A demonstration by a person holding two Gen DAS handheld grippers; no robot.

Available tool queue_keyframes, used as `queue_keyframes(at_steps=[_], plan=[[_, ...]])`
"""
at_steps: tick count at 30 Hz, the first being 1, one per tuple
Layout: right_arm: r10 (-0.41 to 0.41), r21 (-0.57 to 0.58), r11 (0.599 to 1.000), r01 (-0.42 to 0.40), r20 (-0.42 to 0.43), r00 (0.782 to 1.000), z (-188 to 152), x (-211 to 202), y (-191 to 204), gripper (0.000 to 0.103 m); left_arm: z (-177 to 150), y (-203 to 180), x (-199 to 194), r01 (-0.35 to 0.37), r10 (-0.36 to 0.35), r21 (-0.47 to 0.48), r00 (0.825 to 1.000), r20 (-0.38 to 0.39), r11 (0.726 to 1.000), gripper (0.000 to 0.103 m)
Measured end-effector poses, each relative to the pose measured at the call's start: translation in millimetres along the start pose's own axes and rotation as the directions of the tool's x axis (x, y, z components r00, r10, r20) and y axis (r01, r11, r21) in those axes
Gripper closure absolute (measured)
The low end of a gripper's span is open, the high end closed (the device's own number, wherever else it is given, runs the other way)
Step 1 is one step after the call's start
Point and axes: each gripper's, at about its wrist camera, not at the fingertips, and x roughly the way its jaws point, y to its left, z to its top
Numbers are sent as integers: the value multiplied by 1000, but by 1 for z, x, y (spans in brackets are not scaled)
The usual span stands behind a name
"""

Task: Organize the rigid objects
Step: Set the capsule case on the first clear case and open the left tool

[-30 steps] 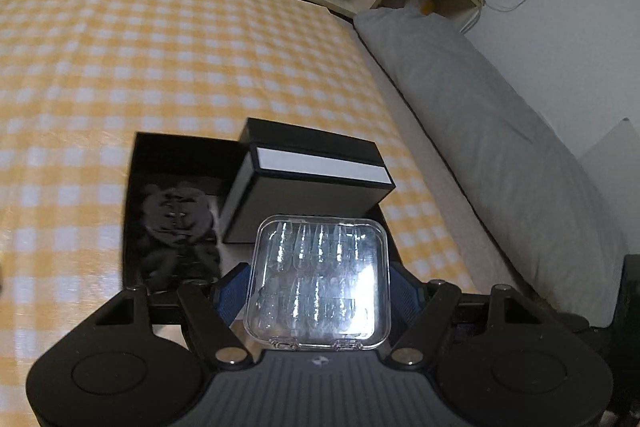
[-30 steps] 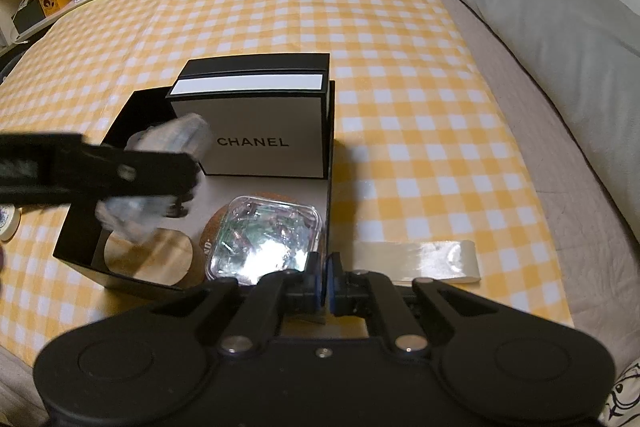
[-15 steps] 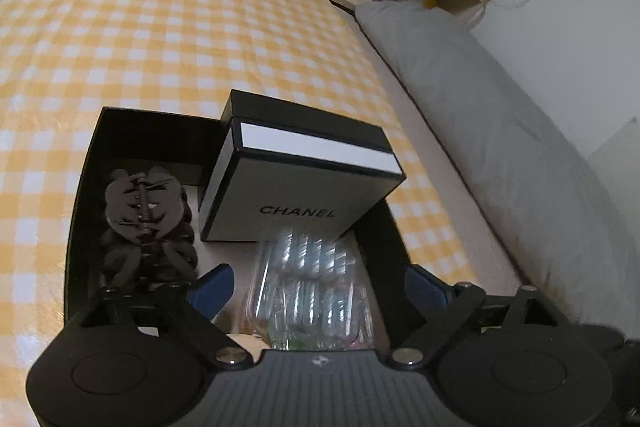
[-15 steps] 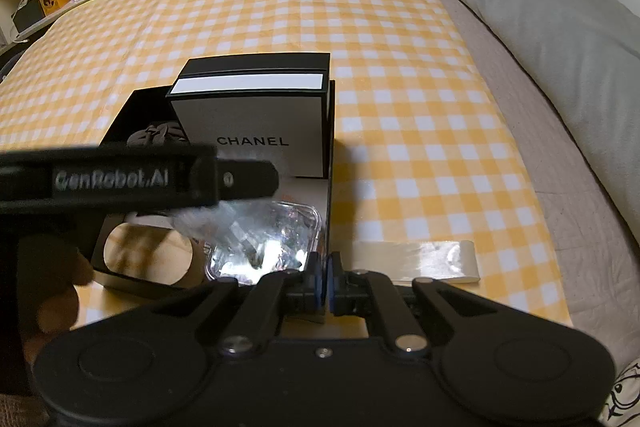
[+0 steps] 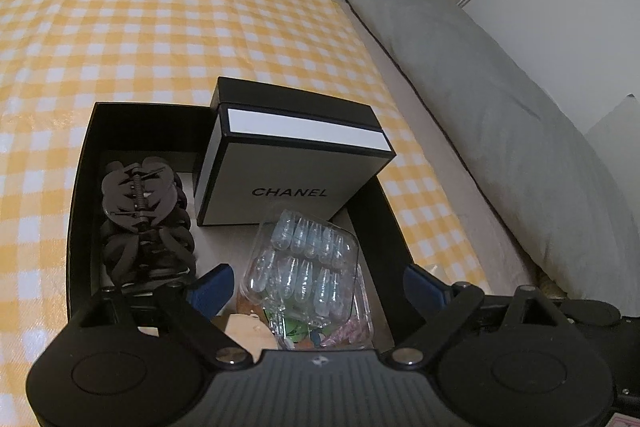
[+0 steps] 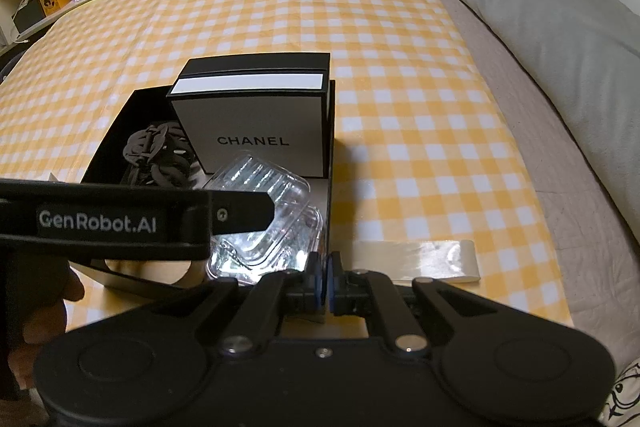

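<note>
Left wrist view, L to R: black hair claw [image 5: 144, 223] lies along the 9 o'clock wall of the black open box [image 5: 80, 211]; white CHANEL box [image 5: 288, 171] stands at 12, in the far corner; clear nail-tip case [image 5: 304, 271] sits tilted at centre, leaning on another clear case under it, w/ a wooden disc [image 5: 248, 331] at 6. The left gripper [image 5: 316, 287] has its jaws spread wide, blue pads clear of the case on both sides, so the case is inside the box but loose, not gripped. Right wrist view, L to R: the left gripper's arm crosses at 9 o'clock over the box; the right gripper [image 6: 322, 281] is pinched together on nothing visible, at the box's near wall around 6; a flat glossy strip [image 6: 416, 261] lies on the check cloth [image 6: 400, 107] at 3, outside the box. Risks, my guess: the tilted case could slide or tip off the lower one if a pad clips it while backing out; the light box could shift on the soft bedding if nudged.
</note>
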Motion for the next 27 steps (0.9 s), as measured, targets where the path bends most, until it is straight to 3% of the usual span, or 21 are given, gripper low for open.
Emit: queue_keyframes(at_steps=[6, 9, 14, 27], plan=[[0, 0, 1000, 0, 0, 1000, 0, 0, 0, 99, 0, 3, 2, 1, -1, 5, 1000, -11, 1000, 13], [0, -1, 1000, 0, 0, 1000, 0, 0, 0, 99, -3, 6, 8, 43, -43, 4, 998, -38, 999, 20], [1, 0, 1000, -1, 0, 1000, 0, 0, 0, 99, -6, 13, 11, 95, -96, -23, 995, -28, 995, 21], [-2, -4, 1000, 2, 0, 1000, 0, 0, 0, 99, -1, -1, -6, -9, 10, 67, 1000, -13, 998, 20]])
